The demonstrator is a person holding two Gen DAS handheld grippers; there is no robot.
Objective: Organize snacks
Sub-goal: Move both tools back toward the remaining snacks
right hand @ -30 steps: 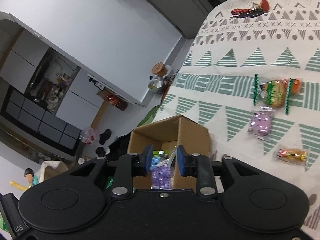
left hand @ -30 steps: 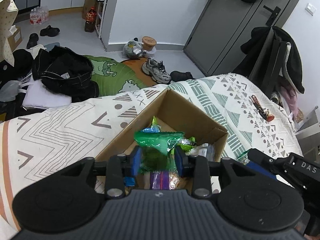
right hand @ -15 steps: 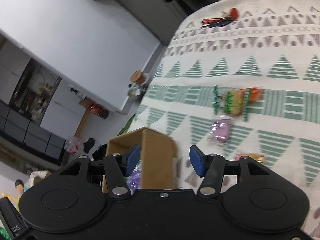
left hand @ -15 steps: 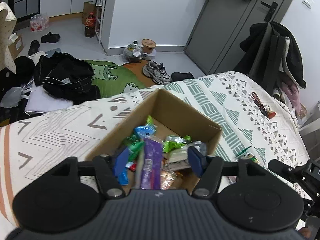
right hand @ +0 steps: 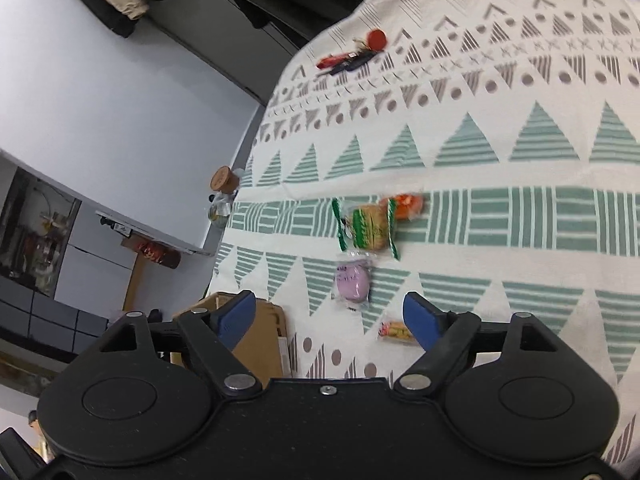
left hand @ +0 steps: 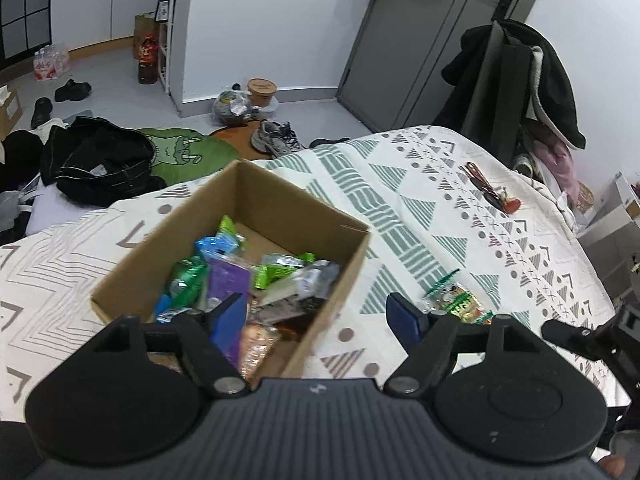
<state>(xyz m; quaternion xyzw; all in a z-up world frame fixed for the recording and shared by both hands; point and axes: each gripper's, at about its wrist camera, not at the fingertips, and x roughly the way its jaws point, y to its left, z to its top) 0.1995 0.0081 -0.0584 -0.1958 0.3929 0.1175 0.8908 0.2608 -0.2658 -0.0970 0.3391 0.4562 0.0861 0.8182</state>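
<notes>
A cardboard box on the patterned bedspread holds several snack packets, among them a purple one and green ones. My left gripper hangs open over the box's near right corner, empty. A green-edged snack lies on the cloth right of the box. In the right wrist view my right gripper is open and empty above the cloth. Ahead of it lie a purple packet, a green-edged biscuit packet, an orange packet and a small orange one. The box corner shows at lower left.
A red key bundle lies at the far side of the bed. Dark coats hang on a rack beyond it. On the floor are black clothes, a green rug and shoes.
Both grippers opened. The left one let go of a green packet, which now lies in the box, and shifted right. The right one released its packet and swung from the box to the loose snacks.
</notes>
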